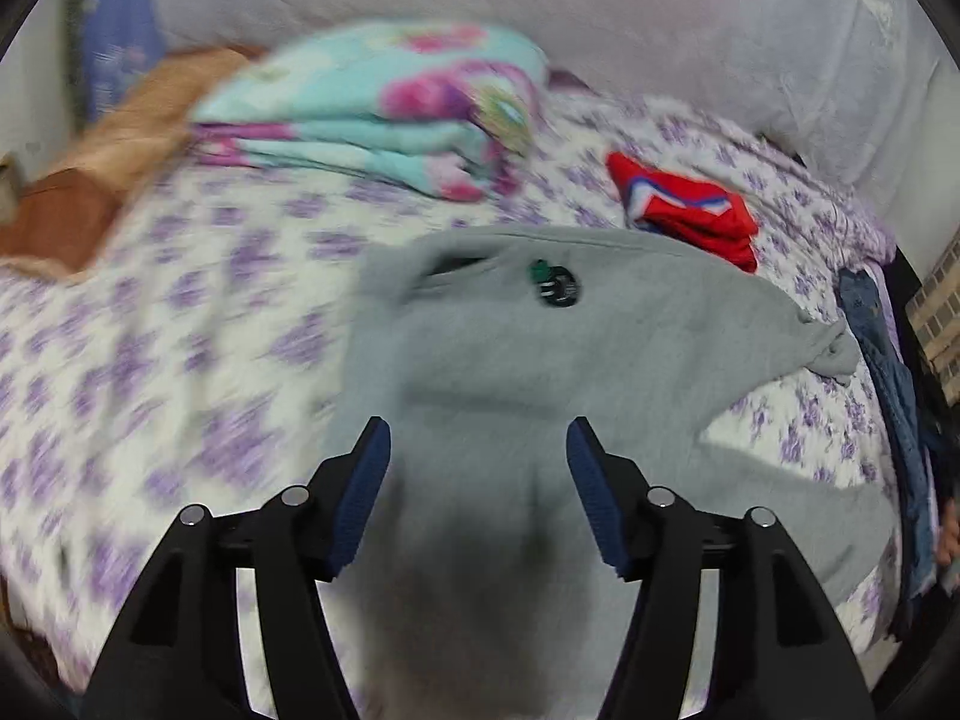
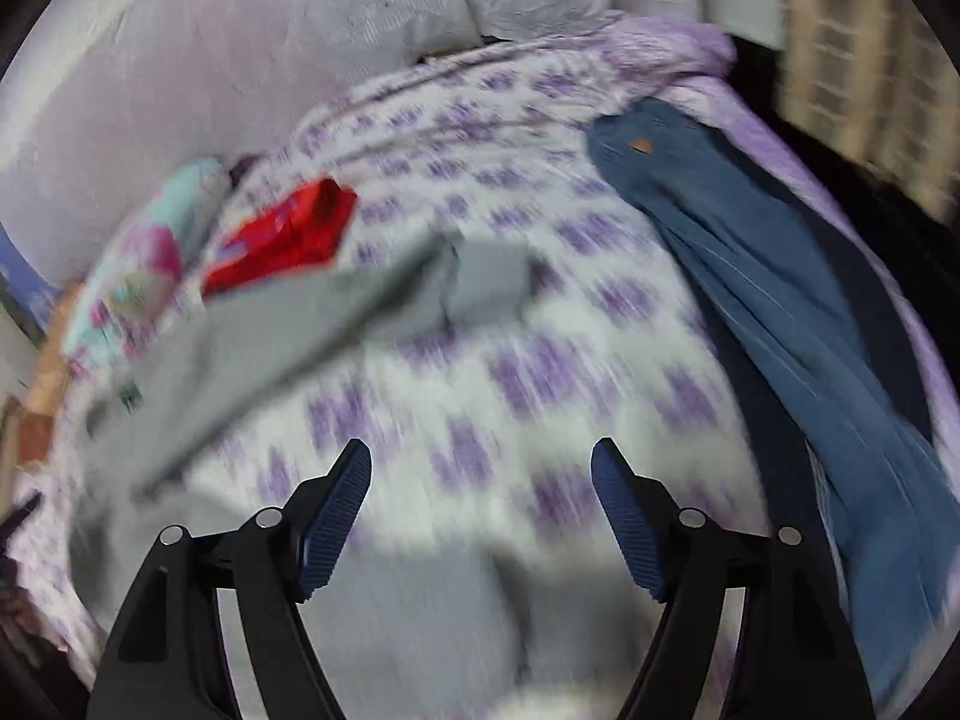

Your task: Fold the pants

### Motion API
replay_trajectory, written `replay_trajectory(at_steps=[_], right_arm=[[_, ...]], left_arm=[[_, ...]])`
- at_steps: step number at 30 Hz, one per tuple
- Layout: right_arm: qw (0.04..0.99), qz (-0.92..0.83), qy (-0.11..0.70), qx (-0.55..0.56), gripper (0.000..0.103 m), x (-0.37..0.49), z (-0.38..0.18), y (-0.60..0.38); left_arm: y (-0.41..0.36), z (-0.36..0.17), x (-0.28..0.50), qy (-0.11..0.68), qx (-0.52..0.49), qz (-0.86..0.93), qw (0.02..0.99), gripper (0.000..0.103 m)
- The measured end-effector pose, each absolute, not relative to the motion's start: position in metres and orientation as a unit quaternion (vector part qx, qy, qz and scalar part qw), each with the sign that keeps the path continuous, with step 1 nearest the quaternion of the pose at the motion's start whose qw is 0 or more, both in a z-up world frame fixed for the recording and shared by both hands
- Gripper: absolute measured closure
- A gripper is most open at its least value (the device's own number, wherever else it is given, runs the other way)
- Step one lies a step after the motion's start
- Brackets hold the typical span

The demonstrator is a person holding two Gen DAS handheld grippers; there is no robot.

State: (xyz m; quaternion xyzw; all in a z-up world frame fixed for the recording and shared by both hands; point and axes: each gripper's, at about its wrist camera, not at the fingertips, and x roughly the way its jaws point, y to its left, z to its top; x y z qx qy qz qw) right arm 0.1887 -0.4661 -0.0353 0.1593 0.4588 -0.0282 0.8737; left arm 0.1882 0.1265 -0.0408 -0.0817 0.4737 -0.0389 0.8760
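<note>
Grey sweatpants [image 1: 540,360] lie spread on a bed with a white and purple flowered sheet [image 1: 180,330]. A dark round patch [image 1: 558,287] sits near their waist. My left gripper [image 1: 478,450] is open and empty, low over the grey cloth. In the right wrist view the grey pants [image 2: 288,336] stretch to the left and also lie under the fingers [image 2: 420,600]. My right gripper [image 2: 481,474] is open and empty above the sheet [image 2: 540,360]. Both views are blurred.
A folded turquoise flowered blanket [image 1: 384,120] and a brown cloth [image 1: 90,192] lie at the back left. A red garment [image 1: 690,210] [image 2: 282,234] lies beyond the pants. Blue jeans [image 2: 780,300] [image 1: 888,360] lie along the bed's right edge. Grey pillows [image 2: 300,30] line the back.
</note>
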Motion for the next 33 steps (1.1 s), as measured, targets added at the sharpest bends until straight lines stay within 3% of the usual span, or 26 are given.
replay_trajectory(at_steps=[7, 12, 17, 19, 20, 21, 29, 33], right_arm=[[0.820, -0.012, 0.504, 0.272, 0.027, 0.303, -0.081, -0.514], [0.808, 0.005, 0.525, 0.267, 0.027, 0.353, -0.077, -0.505], [0.759, -0.019, 0.603, 0.243, 0.027, 0.387, -0.091, -0.471], [0.753, -0.050, 0.620, 0.214, 0.034, 0.398, -0.102, -0.460], [0.750, -0.070, 0.624, 0.209, 0.067, 0.400, -0.108, -0.458], [0.749, -0.083, 0.622, 0.215, 0.088, 0.399, -0.112, -0.458], [0.831, -0.043, 0.524, 0.181, 0.089, 0.318, -0.039, -0.444], [0.808, -0.067, 0.553, 0.192, 0.089, 0.235, -0.084, -0.466]], left_arm=[[0.117, -0.122, 0.285, 0.576, -0.082, -0.023, 0.813, 0.047], [0.111, -0.126, 0.289, 0.570, -0.057, -0.016, 0.820, 0.047], [0.109, -0.127, 0.287, 0.564, -0.054, -0.015, 0.824, 0.047], [0.110, -0.126, 0.288, 0.563, -0.052, -0.014, 0.825, 0.046], [0.109, -0.126, 0.287, 0.562, -0.051, -0.014, 0.826, 0.046], [0.109, -0.126, 0.288, 0.562, -0.050, -0.015, 0.826, 0.046], [0.114, -0.124, 0.283, 0.559, -0.060, -0.028, 0.826, 0.046], [0.118, -0.125, 0.276, 0.555, -0.064, -0.042, 0.828, 0.046]])
